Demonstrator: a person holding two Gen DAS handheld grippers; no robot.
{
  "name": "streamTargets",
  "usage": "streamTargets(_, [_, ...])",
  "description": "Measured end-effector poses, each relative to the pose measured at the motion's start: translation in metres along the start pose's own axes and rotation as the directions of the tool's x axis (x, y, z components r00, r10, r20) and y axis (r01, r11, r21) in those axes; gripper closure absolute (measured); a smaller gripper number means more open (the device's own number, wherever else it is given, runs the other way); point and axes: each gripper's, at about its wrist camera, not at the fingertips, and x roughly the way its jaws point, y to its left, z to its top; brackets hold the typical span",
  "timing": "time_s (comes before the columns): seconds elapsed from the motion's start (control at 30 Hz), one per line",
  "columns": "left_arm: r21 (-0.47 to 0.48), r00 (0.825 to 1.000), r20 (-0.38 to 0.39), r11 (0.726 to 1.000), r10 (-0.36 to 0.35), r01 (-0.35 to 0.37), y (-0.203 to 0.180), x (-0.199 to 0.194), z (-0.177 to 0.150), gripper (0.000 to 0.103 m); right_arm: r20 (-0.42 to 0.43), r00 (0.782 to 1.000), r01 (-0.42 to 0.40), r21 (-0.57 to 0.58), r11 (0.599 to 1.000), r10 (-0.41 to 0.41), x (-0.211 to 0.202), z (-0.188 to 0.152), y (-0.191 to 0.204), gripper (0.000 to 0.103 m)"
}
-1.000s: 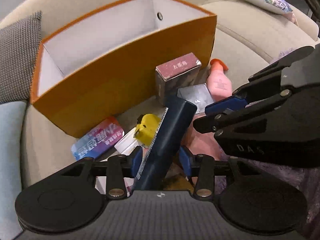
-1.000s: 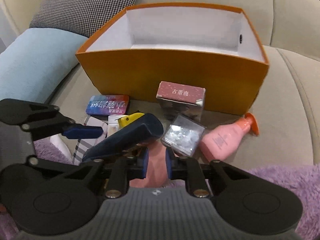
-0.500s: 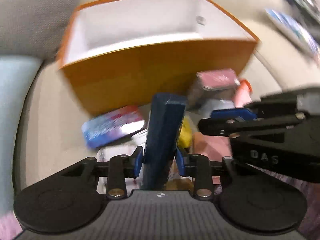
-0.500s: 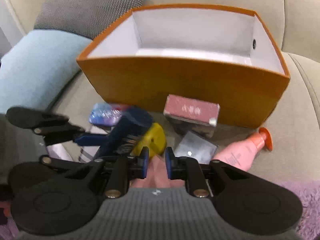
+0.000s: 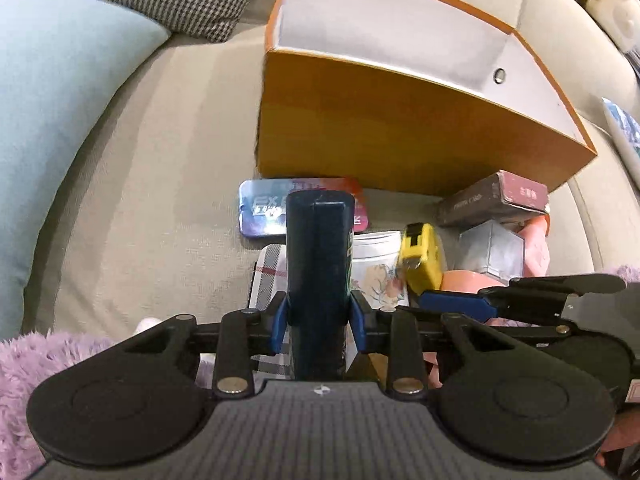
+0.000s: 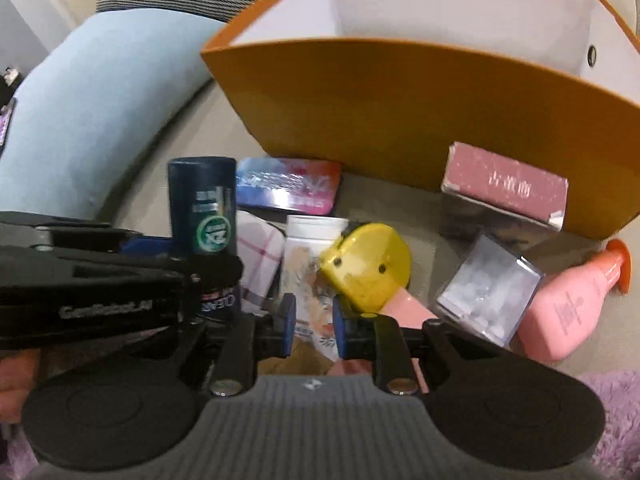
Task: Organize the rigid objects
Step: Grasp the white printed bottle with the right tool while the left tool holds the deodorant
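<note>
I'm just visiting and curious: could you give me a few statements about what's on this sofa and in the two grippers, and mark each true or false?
1. The left gripper holds a dark blue bottle. True.
2. The orange box is full of things. False: the part of its white inside that shows is bare.
3. The yellow tape measure lies outside the box. True.
4. The right gripper grips the pink bottle. False: its jaws are opening with nothing clamped between them, and the pink bottle lies off to the side.

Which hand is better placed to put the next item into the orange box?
Left. The left gripper already holds the dark blue bottle before the orange box. The right gripper is opening, with nothing gripped.
</note>
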Motion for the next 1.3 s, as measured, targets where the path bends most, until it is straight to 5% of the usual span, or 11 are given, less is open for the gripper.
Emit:
streamTargets(0.33, [-0.107, 1.000, -0.021, 0.994, -0.001, -0.002, 0.011, 0.008, 0.002, 0.067, 0.023, 0.999, 0.029, -0.035, 0.999, -0.029, 0.026, 0.019, 0.003, 0.070])
streamTargets(0.47, [-0.143, 1.000, -0.029, 0.990, -0.008, 0.004, 0.016, 0.011, 0.003, 0.067, 0.018, 0.999, -0.027, 0.008, 1.000, 0.027, 0.033, 0.025, -0.010, 0.062])
streamTargets(0.8, [-0.159, 0.999, -0.035, 0.987, -0.021, 0.015, 0.017, 0.012, 0.003, 0.067, 0.045, 0.998, -0.053, -0.001, 0.999, 0.053, 0.023, 0.020, -0.012, 0.066])
streamTargets(0.93, [-0.161, 0.999, -0.038, 0.987, -0.011, 0.005, 0.016, 0.013, 0.003, 0.067, 0.071, 0.990, -0.127, 0.008, 0.992, 0.126, -0.003, 0.015, -0.008, 0.073])
streamTargets(1.0, [-0.165, 0.999, -0.036, 0.986, -0.014, 0.007, 0.016, 0.014, 0.003, 0.067, 0.085, 0.989, -0.120, -0.032, 0.992, 0.122, -0.009, 0.013, -0.001, 0.082])
streamTargets(1.13, [-0.171, 0.999, -0.031, 0.985, -0.025, 0.019, 0.019, 0.013, 0.003, 0.067, 0.096, 0.988, -0.115, -0.048, 0.992, 0.119, -0.001, 0.014, 0.000, 0.083])
streamTargets(1.3, [-0.216, 0.999, -0.034, 0.976, -0.024, 0.016, 0.025, 0.015, 0.003, 0.067, 0.072, 0.976, -0.207, 0.007, 0.978, 0.206, 0.020, 0.022, -0.017, 0.068])
